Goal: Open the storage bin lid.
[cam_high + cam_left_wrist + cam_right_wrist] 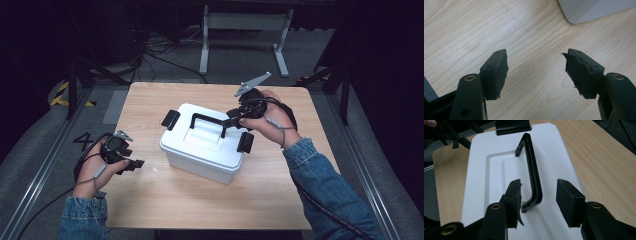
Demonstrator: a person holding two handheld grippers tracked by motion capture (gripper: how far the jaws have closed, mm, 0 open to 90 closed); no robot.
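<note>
A white lidded box (200,150) stands in the middle of the wooden table (280,200). Its black handle (207,122) is raised, and a black latch sits at each end (170,119) (245,142). My right gripper (232,120) hovers at the handle's right end. In the right gripper view its jaws (538,185) stand open on either side of the handle (530,157) without touching it, above the lid (486,182). My left gripper (136,164) is held left of the box, apart from it. Its jaws (536,67) are open over bare wood, with a box corner (594,10) ahead.
A white metal table frame (245,25) and loose cables (160,55) lie on the floor beyond the far edge. Metal rails run along both sides of the table. The other gripper (454,137) appears past the box's far end in the right gripper view.
</note>
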